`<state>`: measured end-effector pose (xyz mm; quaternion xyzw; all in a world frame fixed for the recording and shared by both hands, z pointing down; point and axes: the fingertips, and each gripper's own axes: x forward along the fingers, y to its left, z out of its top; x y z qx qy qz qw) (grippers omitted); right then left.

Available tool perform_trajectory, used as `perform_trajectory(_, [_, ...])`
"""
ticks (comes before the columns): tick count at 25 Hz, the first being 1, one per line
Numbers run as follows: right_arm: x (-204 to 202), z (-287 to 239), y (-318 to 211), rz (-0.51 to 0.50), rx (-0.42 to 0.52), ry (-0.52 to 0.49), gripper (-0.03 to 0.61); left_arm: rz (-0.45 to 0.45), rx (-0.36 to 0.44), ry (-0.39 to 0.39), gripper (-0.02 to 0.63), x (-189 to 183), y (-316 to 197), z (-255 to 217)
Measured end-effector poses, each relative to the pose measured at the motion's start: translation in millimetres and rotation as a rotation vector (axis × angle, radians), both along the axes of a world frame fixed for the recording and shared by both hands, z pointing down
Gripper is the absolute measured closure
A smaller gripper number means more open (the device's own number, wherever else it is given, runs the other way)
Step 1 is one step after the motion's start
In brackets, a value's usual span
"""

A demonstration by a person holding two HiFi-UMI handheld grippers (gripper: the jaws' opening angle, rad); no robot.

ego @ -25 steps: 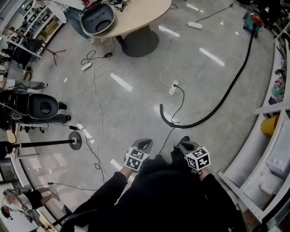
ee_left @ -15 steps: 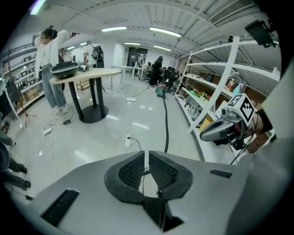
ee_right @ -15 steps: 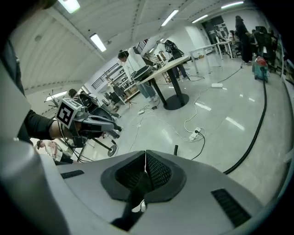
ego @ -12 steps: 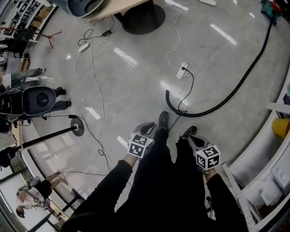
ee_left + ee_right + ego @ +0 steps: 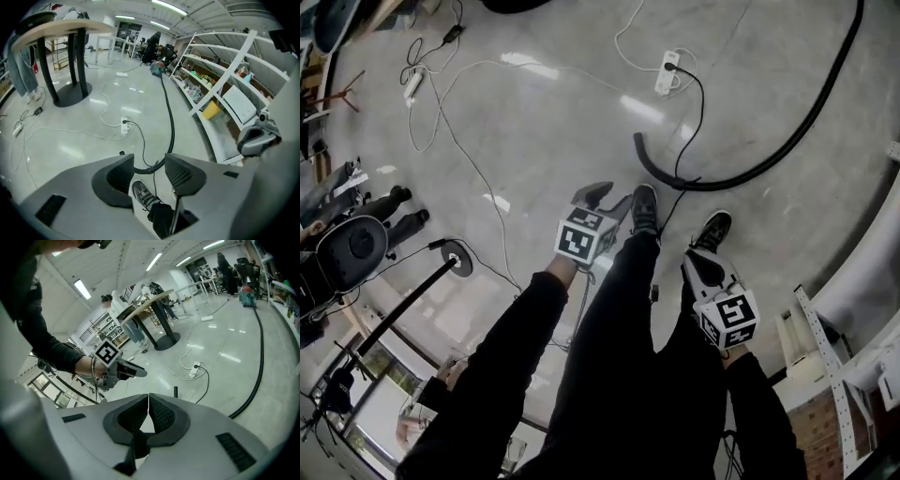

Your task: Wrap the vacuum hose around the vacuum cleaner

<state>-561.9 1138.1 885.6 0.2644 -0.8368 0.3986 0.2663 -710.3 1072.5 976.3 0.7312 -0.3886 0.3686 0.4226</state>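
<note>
I stood on a glossy grey floor [image 5: 534, 122], looking steeply down at my own dark trousers and two shoes [image 5: 644, 208]. The black vacuum hose [image 5: 750, 174] lay on the floor just ahead of my feet. Its free end curled near my left shoe, and the rest ran in a long arc toward the shelving side of the floor. It led away to the teal vacuum cleaner [image 5: 156, 68], far off down the room. My left gripper [image 5: 598, 194] hung above the left shoe. Its jaws stood apart and had just been opening, with nothing between them. My right gripper [image 5: 703, 267] hung over my right leg, jaws together and empty. A white power strip [image 5: 666, 73] lay beyond the hose end.
</note>
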Motion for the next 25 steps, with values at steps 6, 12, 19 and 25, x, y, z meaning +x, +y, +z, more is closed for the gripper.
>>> perform_trajectory(6, [7.2,77.5,-17.4,0.021,0.021,-0.004,0.563,-0.067,-0.188,0.003,0.361,5.9,-17.7,142.6])
perform_trajectory(12, [36.7,149.1,-50.1,0.058,0.058,-0.03,0.564,-0.074,-0.295,-0.095,0.357,-4.2,-16.6,272.0])
perform_trajectory(19, [63.7,185.0,-89.7,0.104,0.121,-0.116,0.563,-0.154,-0.311,-0.111,0.357,2.6,-41.1,378.1])
perform_trajectory(25, [85.8,186.8,-122.6,0.153,0.126,-0.193,0.565,-0.217,-0.343,-0.254,0.357,-4.1,-59.5,442.0])
